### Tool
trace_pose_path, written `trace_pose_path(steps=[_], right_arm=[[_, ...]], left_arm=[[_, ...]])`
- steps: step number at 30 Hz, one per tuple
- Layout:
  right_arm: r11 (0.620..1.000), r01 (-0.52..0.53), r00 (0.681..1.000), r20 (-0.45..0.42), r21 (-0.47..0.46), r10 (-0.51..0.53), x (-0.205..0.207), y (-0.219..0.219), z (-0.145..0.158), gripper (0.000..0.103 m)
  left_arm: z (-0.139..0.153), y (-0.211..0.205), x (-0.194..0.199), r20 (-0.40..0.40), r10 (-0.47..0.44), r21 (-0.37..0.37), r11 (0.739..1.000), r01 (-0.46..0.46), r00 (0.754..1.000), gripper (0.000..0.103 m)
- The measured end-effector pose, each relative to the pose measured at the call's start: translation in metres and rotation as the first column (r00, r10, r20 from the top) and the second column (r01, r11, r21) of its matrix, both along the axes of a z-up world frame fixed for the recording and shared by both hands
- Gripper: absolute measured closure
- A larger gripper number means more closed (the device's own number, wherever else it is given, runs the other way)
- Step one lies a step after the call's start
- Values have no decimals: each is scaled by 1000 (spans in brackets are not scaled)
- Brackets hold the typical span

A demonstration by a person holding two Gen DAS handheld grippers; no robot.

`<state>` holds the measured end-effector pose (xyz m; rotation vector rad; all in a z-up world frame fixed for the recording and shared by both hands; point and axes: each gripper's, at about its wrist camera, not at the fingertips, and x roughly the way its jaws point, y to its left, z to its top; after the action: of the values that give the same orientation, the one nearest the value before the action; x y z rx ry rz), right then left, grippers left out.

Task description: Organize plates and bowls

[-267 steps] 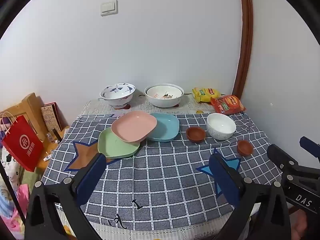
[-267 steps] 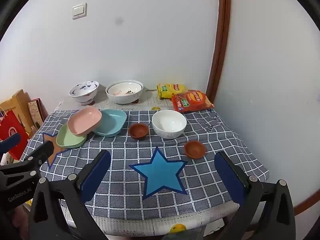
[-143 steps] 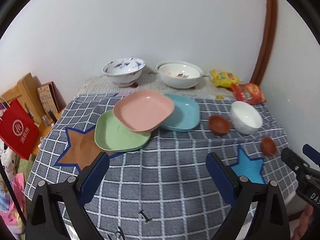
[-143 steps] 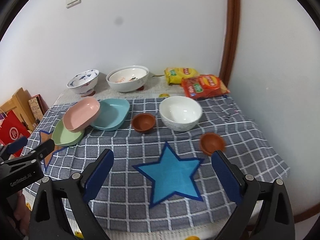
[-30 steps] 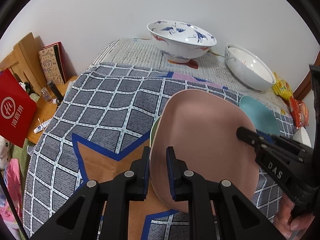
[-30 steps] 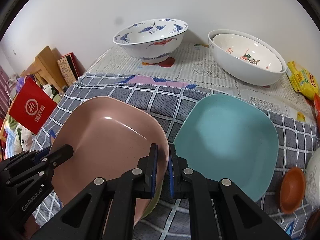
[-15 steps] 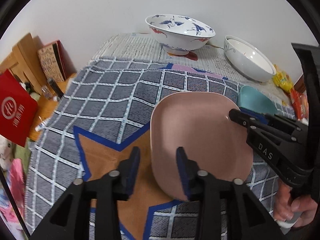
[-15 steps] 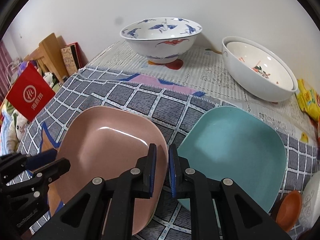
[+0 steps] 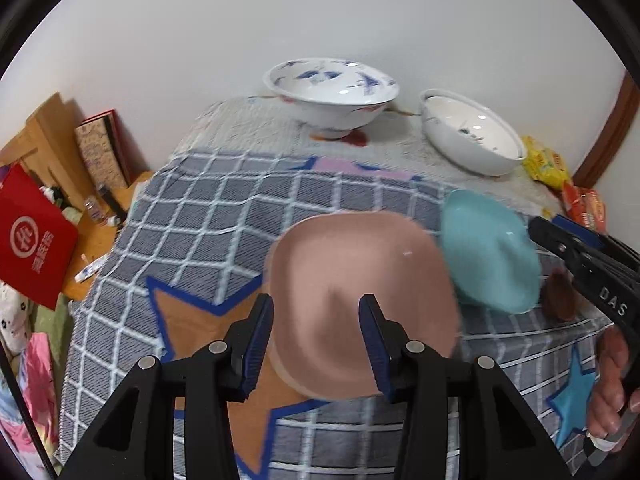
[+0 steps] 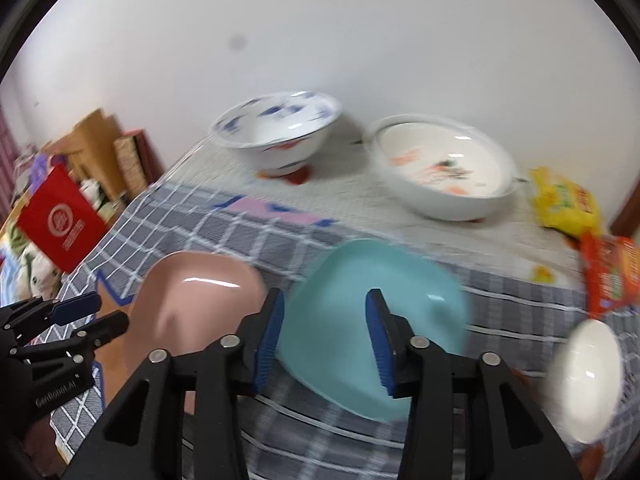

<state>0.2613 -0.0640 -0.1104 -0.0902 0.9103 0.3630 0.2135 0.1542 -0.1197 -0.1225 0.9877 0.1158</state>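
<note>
Your left gripper (image 9: 316,322) stands with its blue-padded jaws wide apart, holding nothing, one finger on each side of the smooth pink rounded-square plate (image 9: 360,304) that lies just beyond them. The plate's near rim is hidden behind the fingers, so you cannot tell whether they touch it. In the left wrist view the pink plate sits at centre on the grey checked woven tablecloth (image 9: 224,216), partly over an orange star with a blue border (image 9: 192,320).

At about 3 o'clock from the pink plate lies the matte teal rounded-square plate (image 9: 488,256), their edges close or overlapping (motion blur leaves it unclear). Your right gripper (image 10: 325,336) is likewise spread wide and empty, with the teal plate (image 10: 360,320) directly ahead between its fingers; the pink plate (image 10: 192,304) lies at 9 o'clock from it.

Toward 12 o'clock, on a pale nubby cloth, stand two glossy ceramic bowls: a footed white bowl with blue bird painting (image 9: 332,92) and, at its 3 o'clock, a wider white bowl with small painted marks inside (image 9: 472,136). A plain white round bowl (image 10: 586,376) shows blurred at 4 o'clock in the right wrist view. A small brown round dish (image 9: 562,296) sits just past the teal plate's right edge.
</note>
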Motion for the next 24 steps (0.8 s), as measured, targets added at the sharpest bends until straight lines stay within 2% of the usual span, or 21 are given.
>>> trace_pose_path(steps=[5,8,10,15,24], right_arm=[[994,92,996,7,-52,-92,2,-44,2,60],[993,111,994,-16,-29,-111,6,-64,-2,60],[992,124,992,-30,-22,-124,11,-71,-6,60],[995,95,992,-77,-11,-96,24,-67,-25,60],[996,83,988,-130,-11,-84,48,-56,-57,60]], left_arm=[[10,-32,21,13,-54,-14,998,54,998,59],[18,-54,32,40,-92,3,996,92,995,51],[21,-65,41,50,-115,13,993,115,992,49],[15,-82,69,30,-138,21,990,138,990,49],[-16,-94,106,-18,-177,18,984,178,984,49]])
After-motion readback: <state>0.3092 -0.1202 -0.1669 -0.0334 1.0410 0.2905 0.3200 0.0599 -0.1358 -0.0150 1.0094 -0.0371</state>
